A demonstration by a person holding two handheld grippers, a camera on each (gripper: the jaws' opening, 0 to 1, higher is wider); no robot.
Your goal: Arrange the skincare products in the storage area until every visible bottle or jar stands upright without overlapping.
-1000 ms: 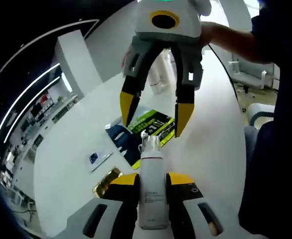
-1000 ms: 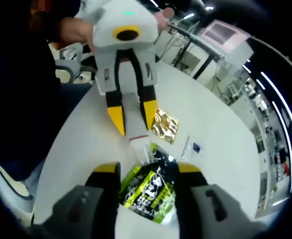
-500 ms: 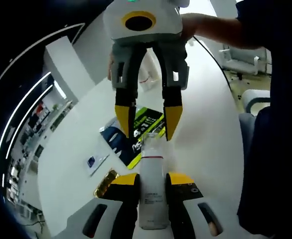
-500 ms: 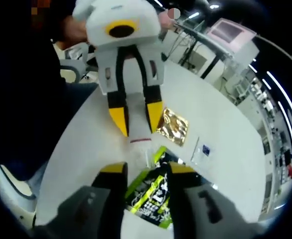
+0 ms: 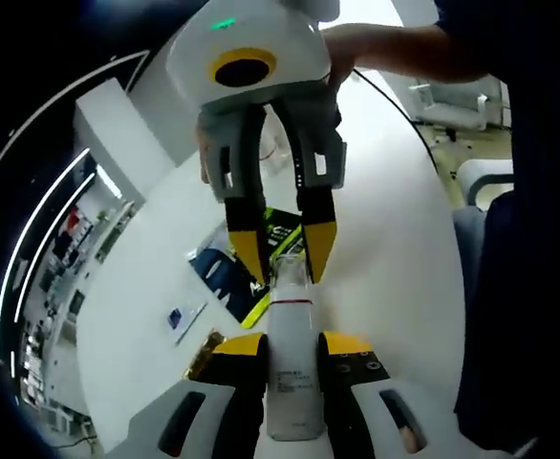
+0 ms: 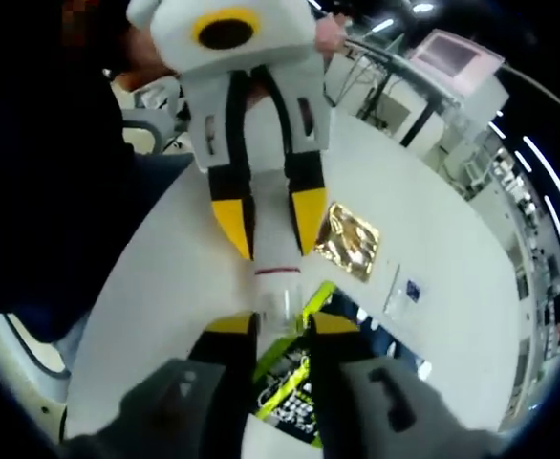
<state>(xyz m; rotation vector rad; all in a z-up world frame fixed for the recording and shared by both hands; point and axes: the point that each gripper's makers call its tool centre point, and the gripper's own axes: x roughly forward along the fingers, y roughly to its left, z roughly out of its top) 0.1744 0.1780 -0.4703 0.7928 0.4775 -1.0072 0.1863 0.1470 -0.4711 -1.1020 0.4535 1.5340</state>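
Clamping the white bottle [image 5: 290, 368] is the left gripper [image 5: 290, 346] (jaws tight), while the right gripper [image 6: 281, 325] pinches its clear cap [image 6: 280, 304].

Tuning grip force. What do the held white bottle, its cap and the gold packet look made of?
White bottle: probably matte opaque plastic, no glare. Its cap: clear, glossy plastic by the look, background shows through. Gold packet: likely metallic foil, crinkled with bright reflections. Left gripper is shut on the bottle.

White desk [image 5: 395, 239] below me carries a gold foil packet [image 6: 349, 241], green-black pouch [image 6: 288, 387] and small card [image 6: 406, 291].
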